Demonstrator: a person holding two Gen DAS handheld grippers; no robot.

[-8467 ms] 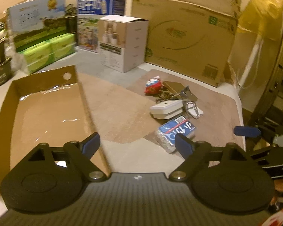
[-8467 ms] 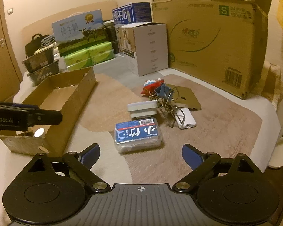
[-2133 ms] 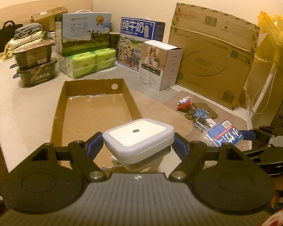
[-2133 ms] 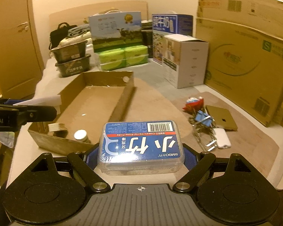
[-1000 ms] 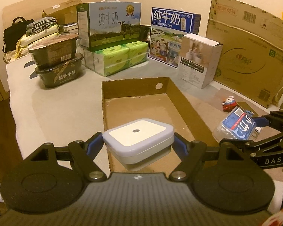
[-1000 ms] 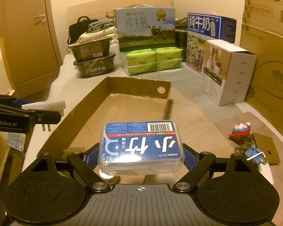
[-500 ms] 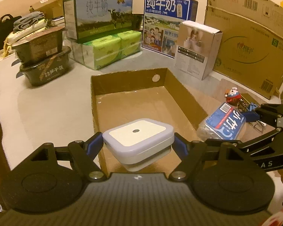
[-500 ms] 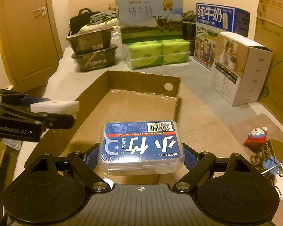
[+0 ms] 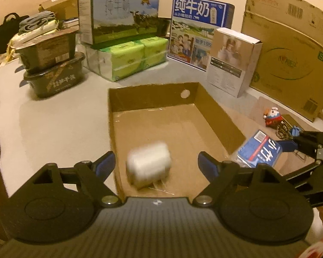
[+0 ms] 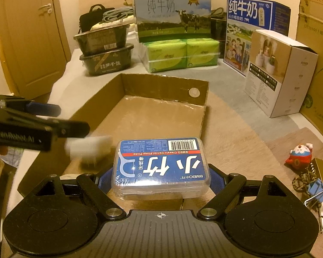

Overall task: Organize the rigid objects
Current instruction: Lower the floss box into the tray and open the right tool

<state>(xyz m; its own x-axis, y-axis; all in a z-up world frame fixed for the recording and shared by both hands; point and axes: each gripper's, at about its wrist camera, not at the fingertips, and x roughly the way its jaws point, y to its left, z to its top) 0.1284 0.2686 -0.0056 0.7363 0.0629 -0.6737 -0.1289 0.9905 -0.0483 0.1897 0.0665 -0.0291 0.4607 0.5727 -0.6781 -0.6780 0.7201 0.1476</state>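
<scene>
Left wrist view: I see my left gripper [image 9: 156, 162] spread wide, the blurred white square plastic box [image 9: 149, 165] dropping into the shallow brown cardboard tray [image 9: 217, 116]. My right gripper [image 10: 160, 179] pinches the blue-labelled clear floss-pick box [image 10: 160, 168] just over the tray's near edge; I judge its release comes next.

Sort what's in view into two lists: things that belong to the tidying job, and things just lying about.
Job:
cardboard tray
white night light, blurred, over the tray
dental floss box
left gripper, open
right gripper
red toy
blue binder clip

Lying about:
milk cartons
green tissue packs
black food tubs
</scene>
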